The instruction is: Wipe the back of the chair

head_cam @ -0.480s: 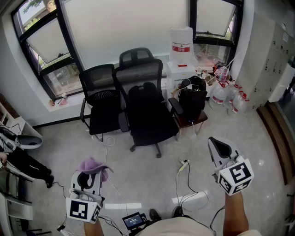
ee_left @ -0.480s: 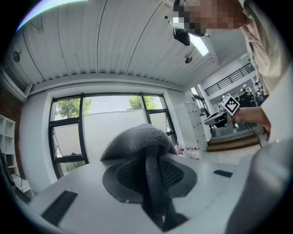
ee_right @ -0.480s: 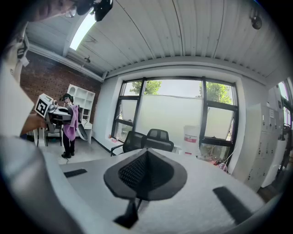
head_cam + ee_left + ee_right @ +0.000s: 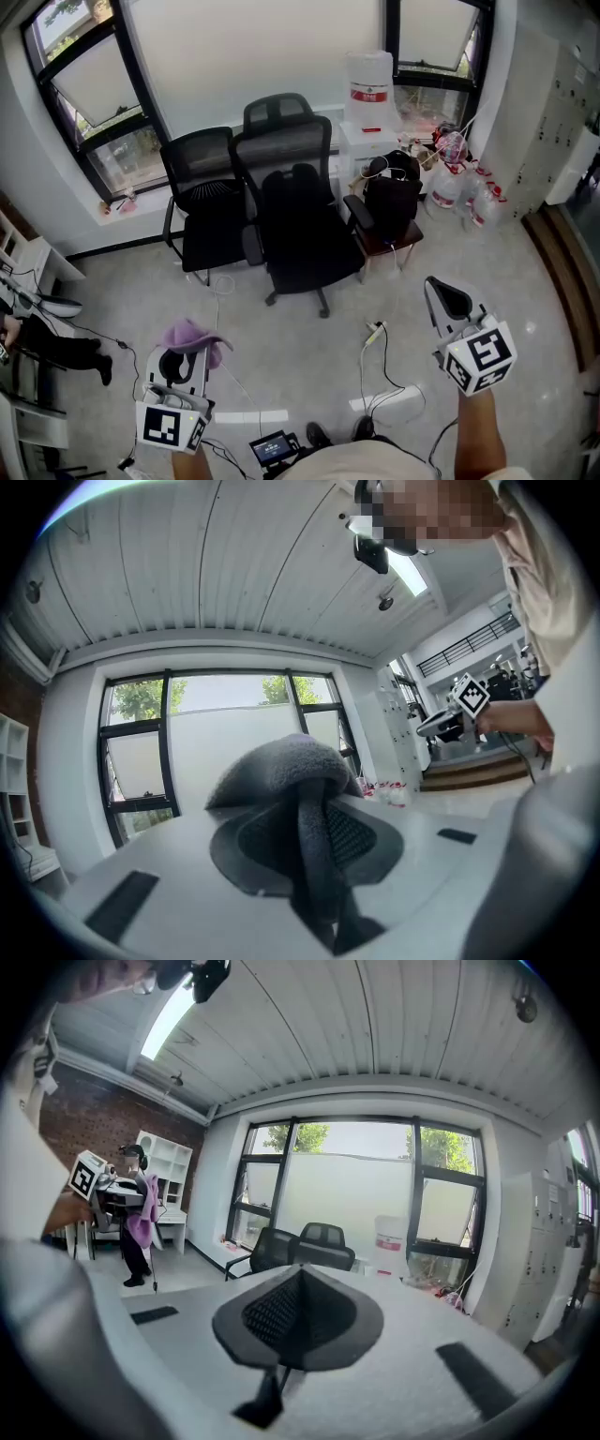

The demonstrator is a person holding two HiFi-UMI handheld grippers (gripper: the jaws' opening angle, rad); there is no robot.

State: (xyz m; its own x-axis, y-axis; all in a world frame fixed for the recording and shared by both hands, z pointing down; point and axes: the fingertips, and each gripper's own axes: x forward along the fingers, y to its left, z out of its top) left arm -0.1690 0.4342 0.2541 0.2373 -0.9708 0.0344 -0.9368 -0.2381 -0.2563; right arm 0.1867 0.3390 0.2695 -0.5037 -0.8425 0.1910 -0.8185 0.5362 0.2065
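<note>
Chair (image 4: 298,225) sits over by the window, well apart from both claws, left claw (image 4: 180,356) clamped on the purple cloth (image 4: 192,335), right claw (image 4: 442,292) closed on nothing, so I'd guess we're pre-wipe and next is reaching its backrest.

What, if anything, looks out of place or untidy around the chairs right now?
White cables trail loose across the floor in front of the chairs, a trip risk. Bottles clutter the floor by the right window. Nothing looks spilled or broken.
</note>
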